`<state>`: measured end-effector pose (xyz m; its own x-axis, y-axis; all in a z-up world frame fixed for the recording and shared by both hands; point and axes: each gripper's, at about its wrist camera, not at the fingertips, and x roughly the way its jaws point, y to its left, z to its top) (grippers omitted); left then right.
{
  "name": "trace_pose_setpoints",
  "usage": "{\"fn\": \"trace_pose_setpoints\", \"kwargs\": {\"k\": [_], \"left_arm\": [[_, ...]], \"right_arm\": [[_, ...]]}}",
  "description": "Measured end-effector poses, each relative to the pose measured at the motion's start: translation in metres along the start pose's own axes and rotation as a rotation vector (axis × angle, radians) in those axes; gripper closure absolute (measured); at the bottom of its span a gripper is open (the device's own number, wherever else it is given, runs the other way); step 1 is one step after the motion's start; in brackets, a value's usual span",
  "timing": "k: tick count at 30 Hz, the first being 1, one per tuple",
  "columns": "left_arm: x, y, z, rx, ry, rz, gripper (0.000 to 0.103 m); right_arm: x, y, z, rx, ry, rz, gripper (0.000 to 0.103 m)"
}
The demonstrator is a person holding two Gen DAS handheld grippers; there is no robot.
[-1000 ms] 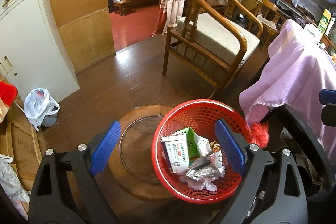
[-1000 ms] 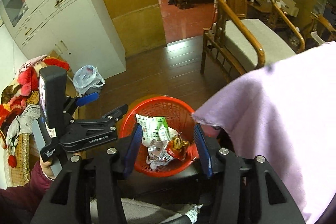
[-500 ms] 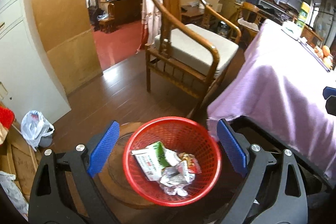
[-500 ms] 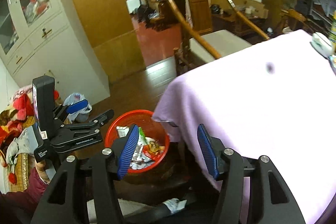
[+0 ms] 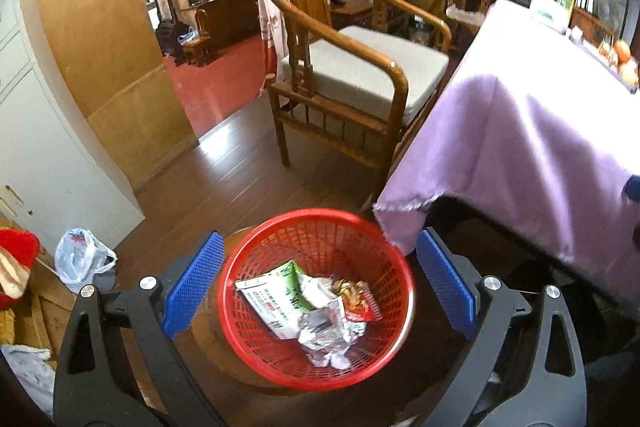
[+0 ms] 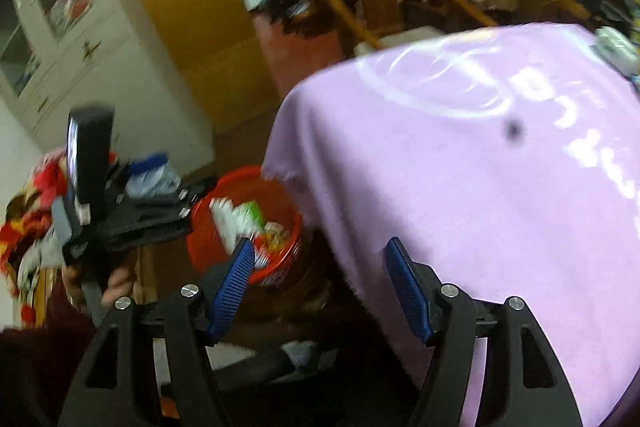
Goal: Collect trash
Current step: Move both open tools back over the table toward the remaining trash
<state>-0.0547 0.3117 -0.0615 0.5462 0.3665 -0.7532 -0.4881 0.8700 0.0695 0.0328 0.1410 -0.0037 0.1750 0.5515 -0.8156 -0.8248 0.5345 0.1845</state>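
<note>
Red basket (image 5: pixel 316 301) on the floor near the purple-clothed bench (image 5: pixel 532 131), holding a carton (image 5: pixel 276 293) and crumpled foil (image 5: pixel 328 331) (light, crushable; pinch a raised fold). Left gripper (image 5: pixel 320 287) spread wide, empty. Right gripper (image 6: pixel 320 287) just been opening, nothing between its jaws.

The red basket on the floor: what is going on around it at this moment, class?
A person is collecting trash with a two-finger gripper in each hand. The red basket already holds a green-and-white packet and crumpled foil. The left gripper is open and empty. The right gripper, its jaws just opening, holds nothing and faces the purple tablecloth.
</note>
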Motion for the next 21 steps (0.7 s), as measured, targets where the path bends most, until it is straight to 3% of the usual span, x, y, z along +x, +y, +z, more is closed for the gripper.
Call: {"fn": "trace_pose_setpoints", "kwargs": {"k": [4, 7, 14, 21], "left_arm": [[0.003, 0.008, 0.002, 0.002, 0.012, 0.022, 0.010], [-0.001, 0.013, 0.004, -0.009, -0.006, 0.030, 0.010], [-0.028, -0.023, 0.022, 0.060, -0.078, -0.021, 0.010], [-0.058, -0.103, 0.054, 0.155, -0.144, -0.165, 0.010]], "right_arm": [[0.027, 0.022, -0.004, -0.088, 0.079, 0.033, 0.036], [0.030, 0.038, -0.006, -0.138, 0.089, 0.038, 0.036], [-0.030, 0.013, 0.005, -0.063, -0.059, 0.068, 0.035], [-0.098, -0.061, -0.017, 0.092, -0.226, -0.107, 0.031]]}}
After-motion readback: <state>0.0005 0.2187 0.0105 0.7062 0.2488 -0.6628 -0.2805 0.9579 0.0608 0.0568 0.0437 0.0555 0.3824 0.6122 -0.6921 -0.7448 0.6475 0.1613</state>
